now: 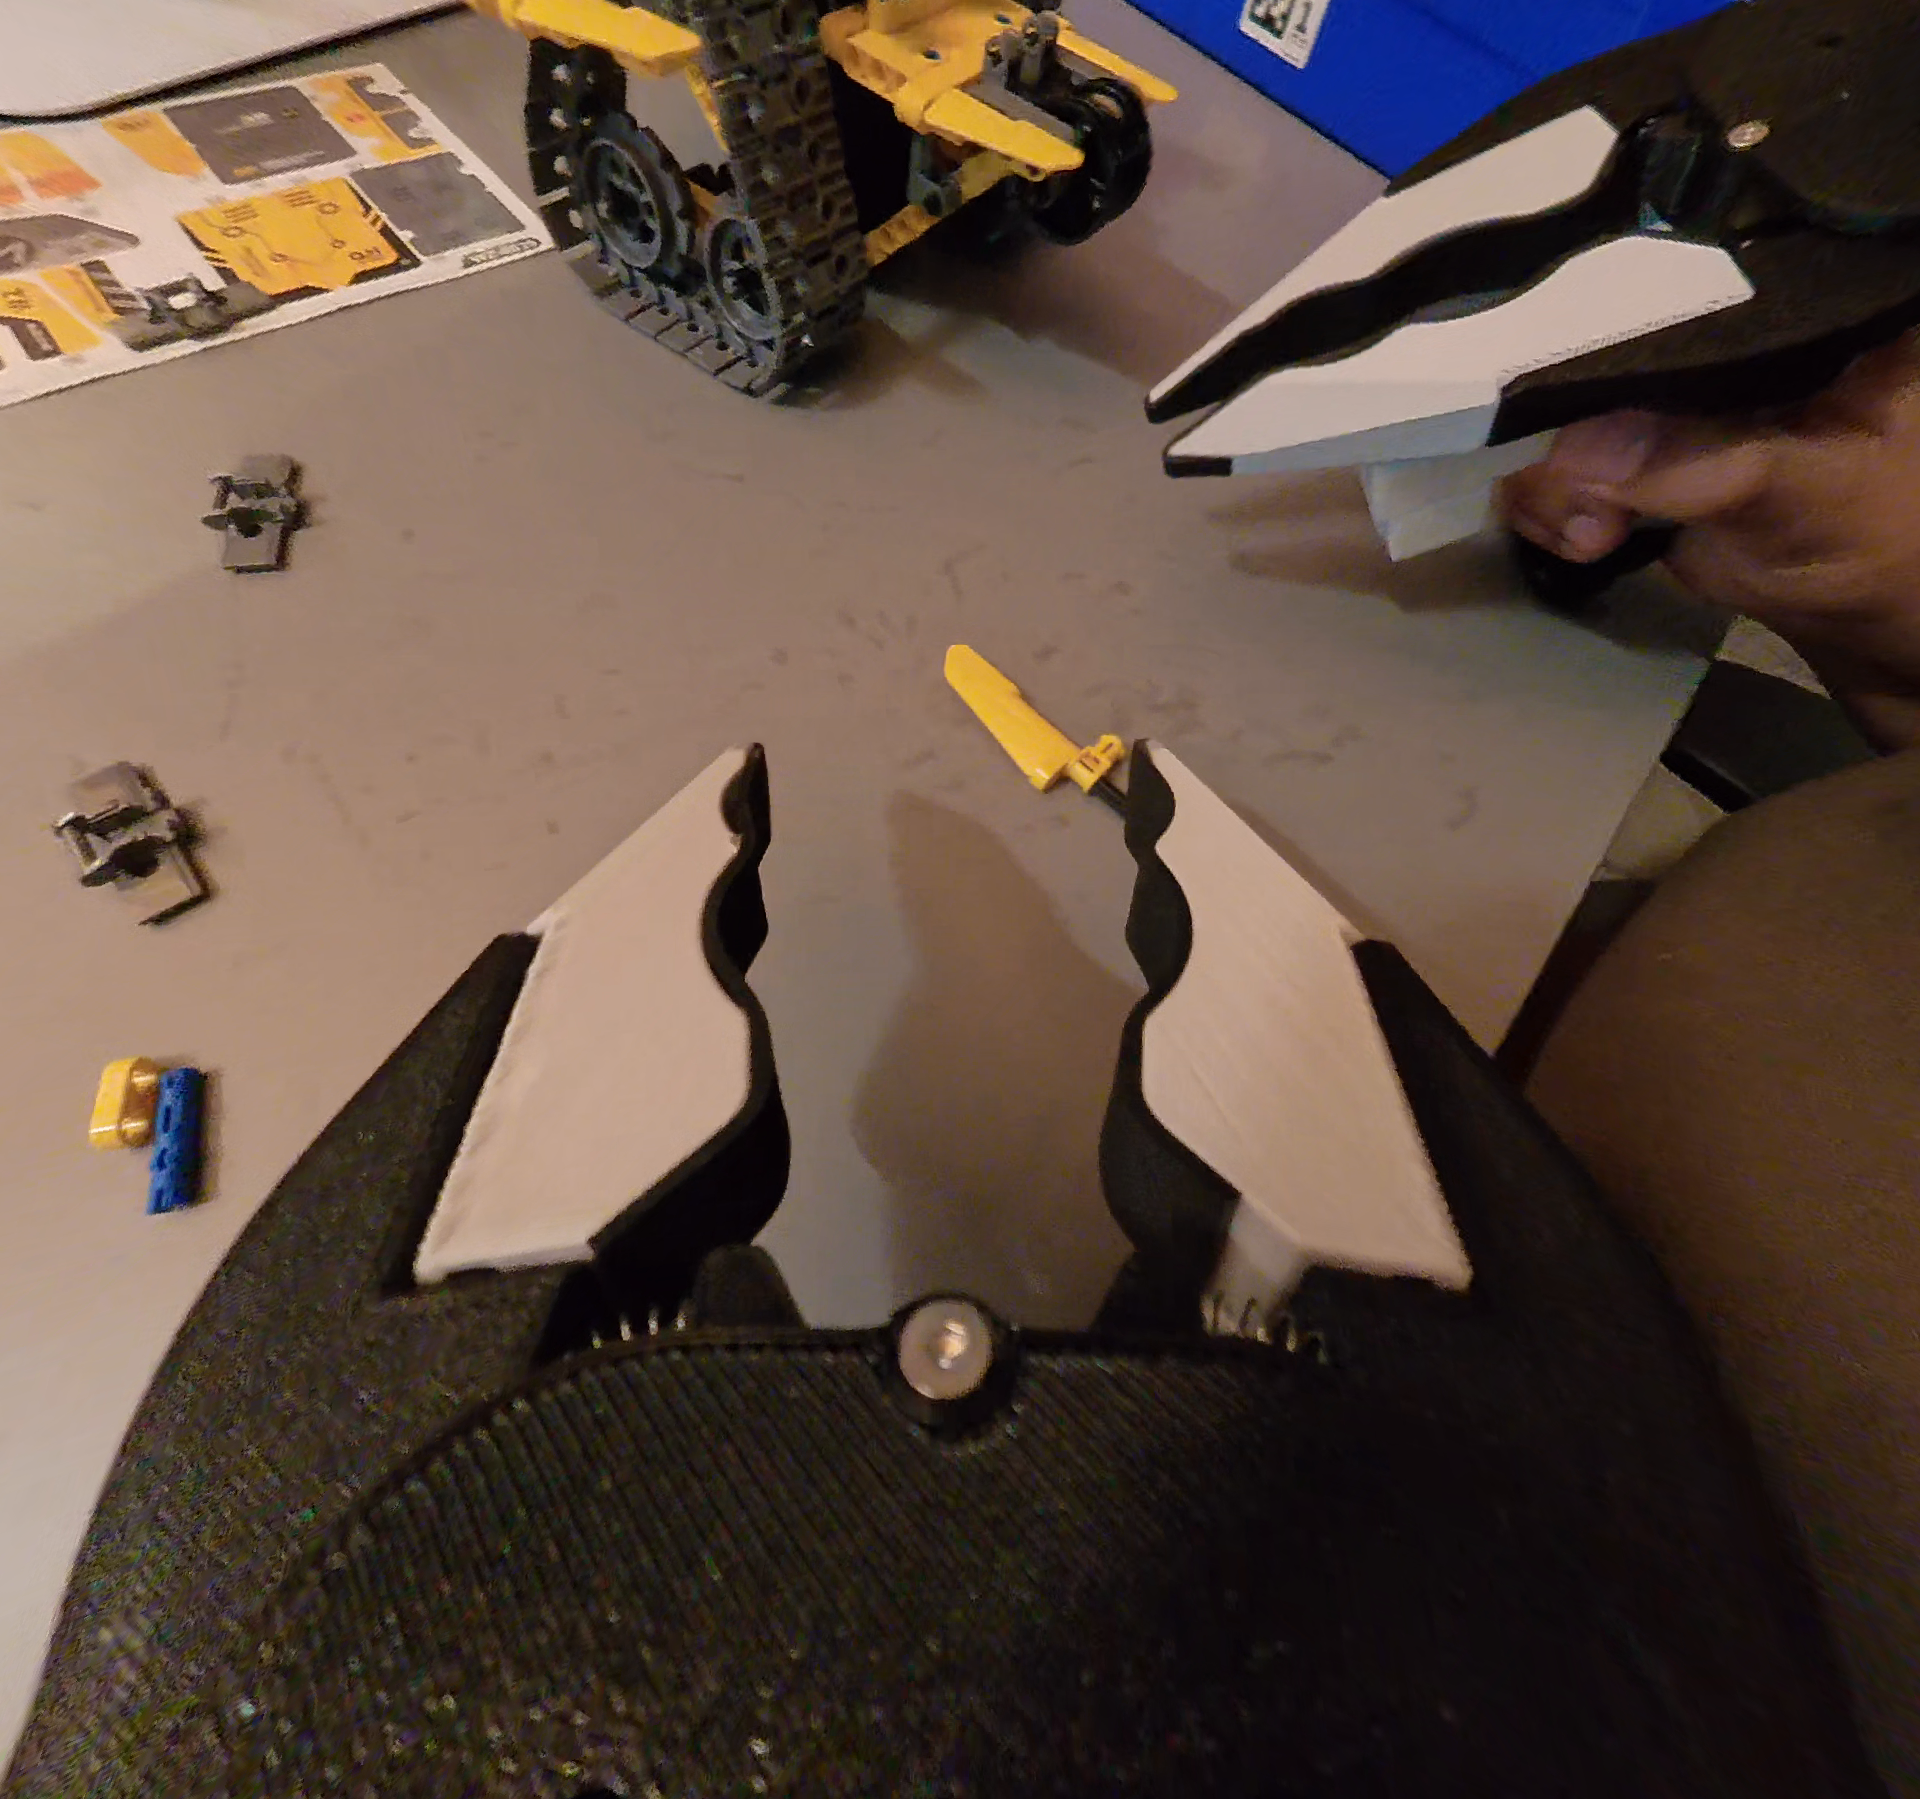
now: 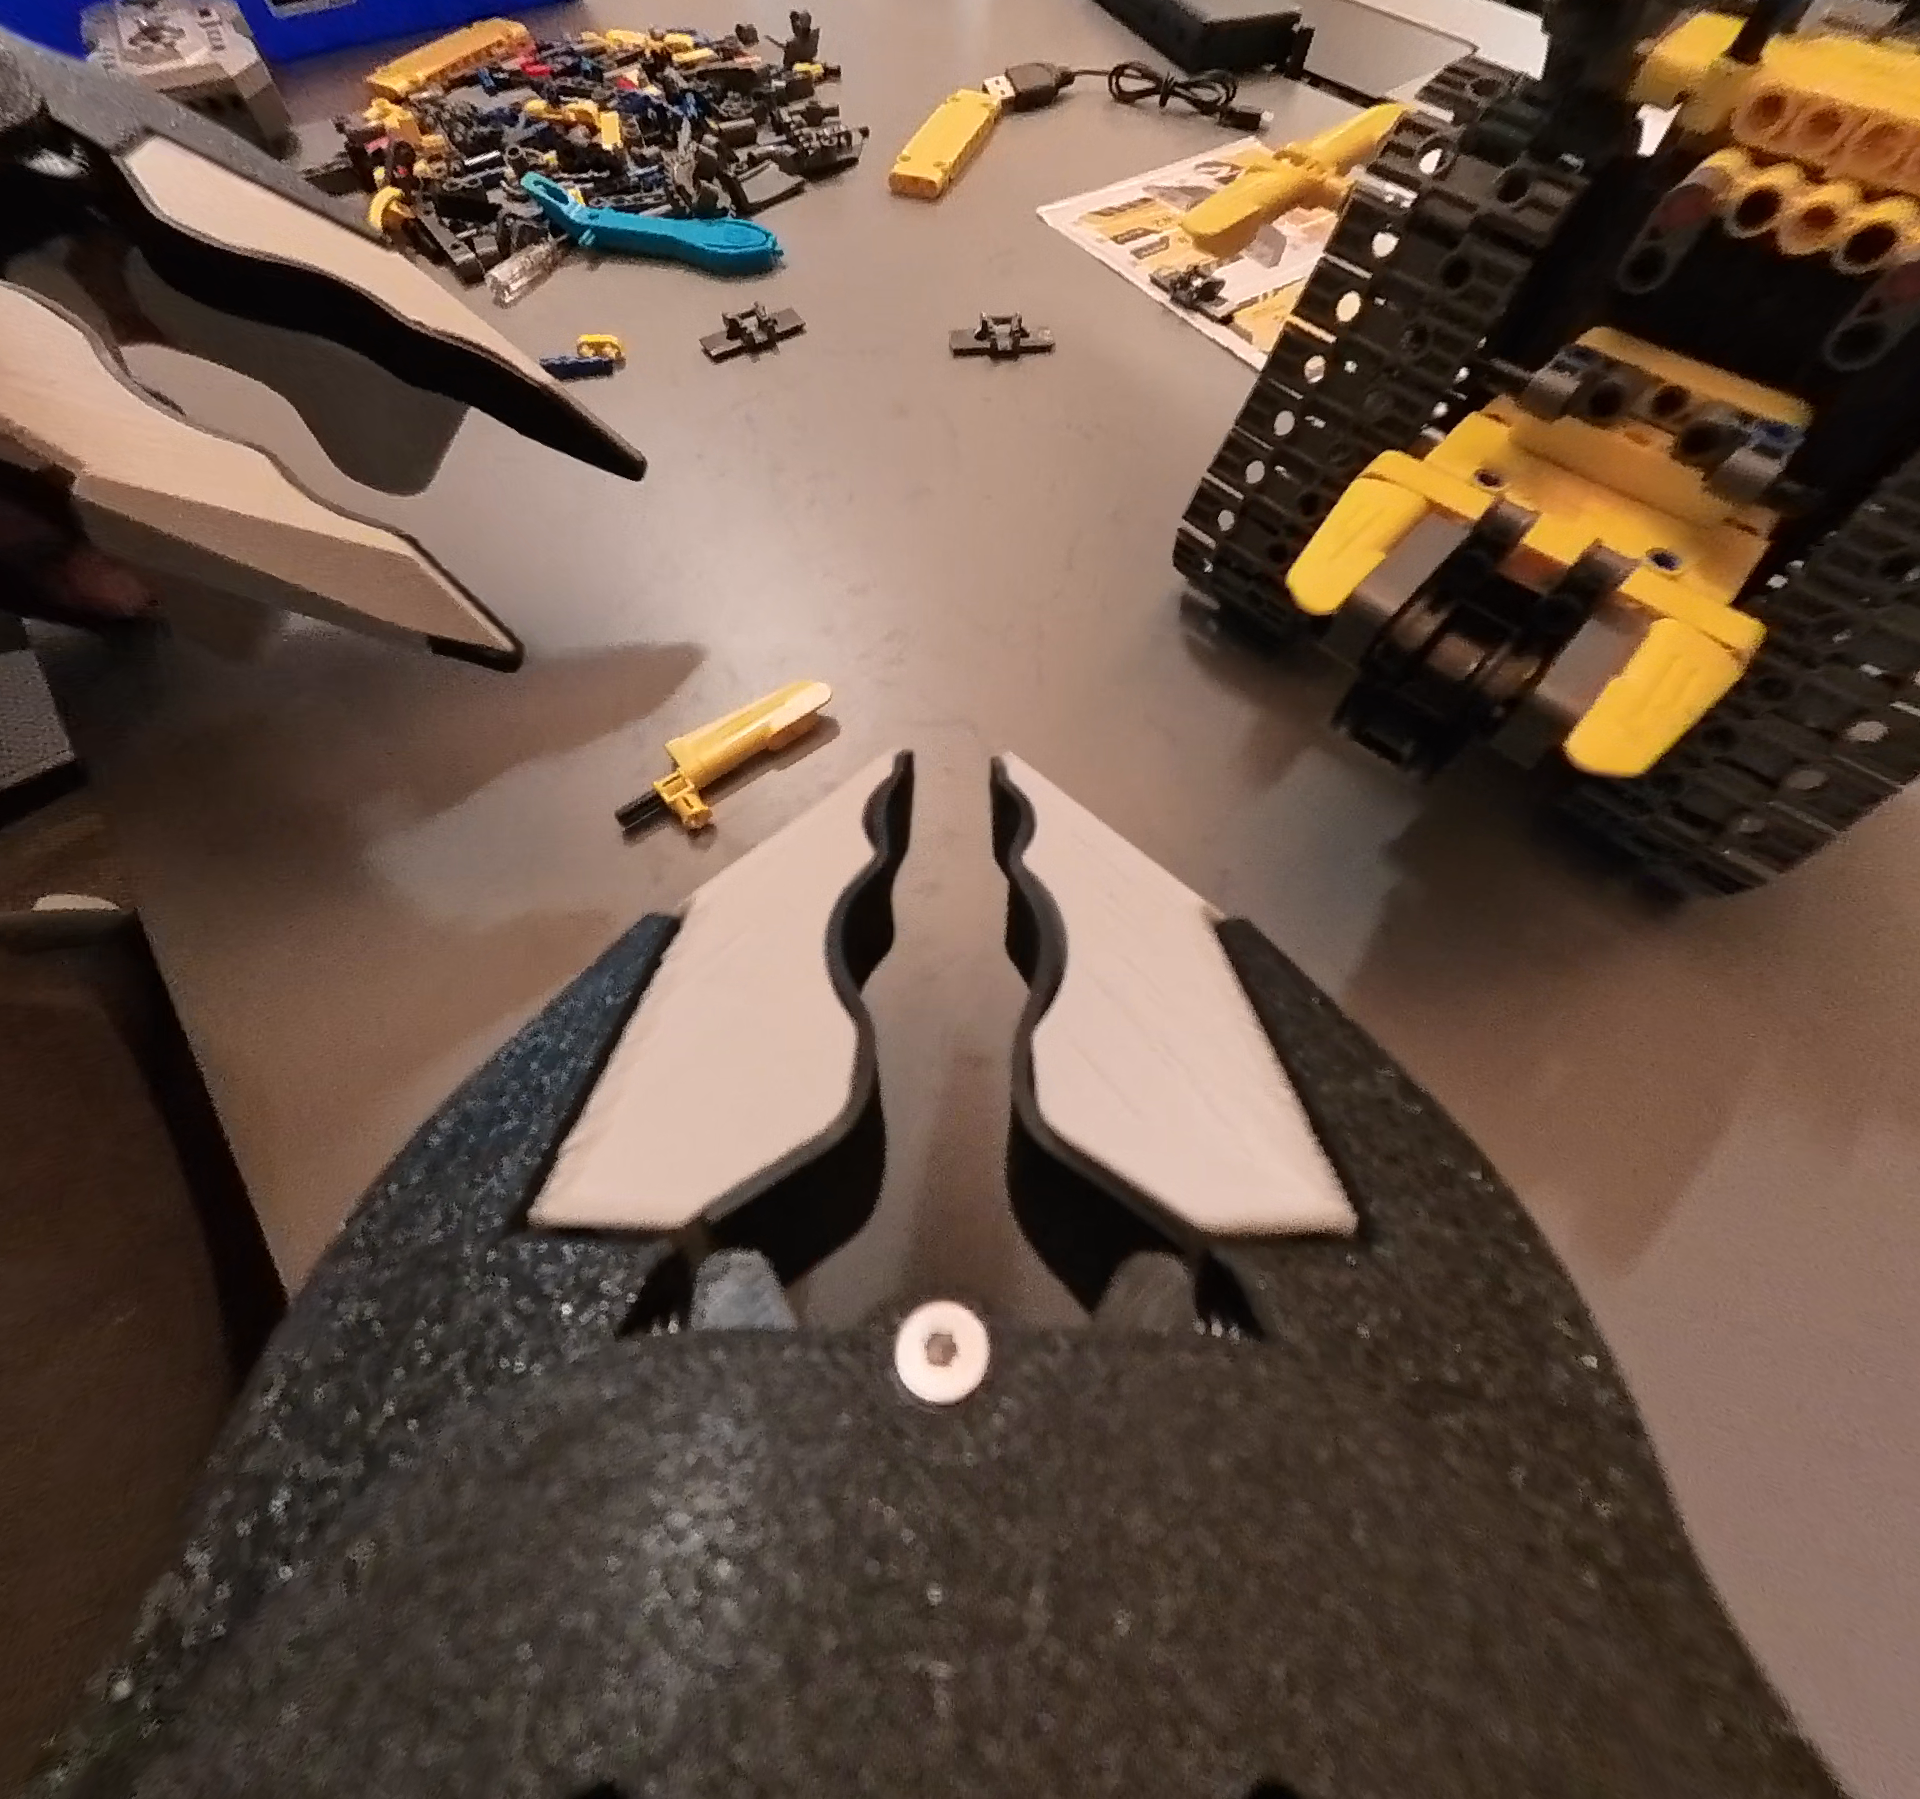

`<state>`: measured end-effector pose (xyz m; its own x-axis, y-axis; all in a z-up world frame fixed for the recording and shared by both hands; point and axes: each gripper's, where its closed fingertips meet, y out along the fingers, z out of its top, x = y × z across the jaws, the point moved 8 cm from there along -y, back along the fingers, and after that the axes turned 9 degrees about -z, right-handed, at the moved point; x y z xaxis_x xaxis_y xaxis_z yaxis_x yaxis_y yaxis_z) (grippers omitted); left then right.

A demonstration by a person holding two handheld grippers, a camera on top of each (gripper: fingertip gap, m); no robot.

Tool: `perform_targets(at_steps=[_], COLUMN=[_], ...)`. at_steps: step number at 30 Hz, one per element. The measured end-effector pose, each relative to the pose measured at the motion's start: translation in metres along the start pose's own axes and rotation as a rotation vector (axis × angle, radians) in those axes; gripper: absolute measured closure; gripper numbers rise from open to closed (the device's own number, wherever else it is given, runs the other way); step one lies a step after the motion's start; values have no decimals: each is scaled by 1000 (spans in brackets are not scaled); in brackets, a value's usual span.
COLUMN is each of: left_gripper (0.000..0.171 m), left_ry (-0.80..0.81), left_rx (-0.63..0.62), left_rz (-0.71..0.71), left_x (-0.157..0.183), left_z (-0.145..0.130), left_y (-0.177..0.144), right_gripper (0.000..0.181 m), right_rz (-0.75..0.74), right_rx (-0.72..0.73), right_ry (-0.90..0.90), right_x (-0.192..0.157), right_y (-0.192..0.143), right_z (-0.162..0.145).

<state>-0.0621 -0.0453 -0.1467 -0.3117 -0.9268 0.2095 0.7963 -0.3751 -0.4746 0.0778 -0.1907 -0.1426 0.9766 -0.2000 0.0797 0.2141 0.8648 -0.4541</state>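
A small yellow blade-shaped piece (image 1: 1013, 715) with a black pin at one end lies on the grey table (image 1: 623, 627). My left gripper (image 1: 951, 752) is open and empty, and its right fingertip is just by the pin. In the right wrist view the piece (image 2: 748, 741) lies just left of my right gripper (image 2: 951, 760), whose jaws stand narrowly apart and hold nothing. The right gripper (image 1: 1162, 435) also shows at the upper right of the left wrist view. The left gripper (image 2: 571, 565) shows at the left of the right wrist view. A yellow and black tracked vehicle model (image 1: 727, 139) (image 2: 1558, 502) stands behind.
Two black track links (image 1: 255, 513) (image 1: 130, 840) and a yellow and blue pair of small pieces (image 1: 151, 1121) lie at the left. A pile of loose bricks (image 2: 603, 118), a teal tool (image 2: 665, 227), a sticker sheet (image 1: 239, 211) and a blue bin (image 1: 1455, 4) are farther back. My right fingertips sit around 11 cm from my left ones.
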Motion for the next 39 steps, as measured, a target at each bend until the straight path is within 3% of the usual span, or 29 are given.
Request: perform_targets(at_steps=[4,13,22,39], left_gripper=[99,99,100,107], left_ry=[-17,-8,41,59], left_rx=[13,-18,-31,-69], left_rz=[76,102,169,205], left_x=[-8,-8,-6,-6], left_z=[2,1,1,-1], left_y=[2,7,9,13], right_gripper=[168,169,160,154], right_rz=[2,-82,-58,-63], right_rx=[10,44,121,89], right_ry=[15,-126,-53,-100], right_x=[5,4,12,7], right_y=[2,8,3,6], right_z=[1,5,10,9])
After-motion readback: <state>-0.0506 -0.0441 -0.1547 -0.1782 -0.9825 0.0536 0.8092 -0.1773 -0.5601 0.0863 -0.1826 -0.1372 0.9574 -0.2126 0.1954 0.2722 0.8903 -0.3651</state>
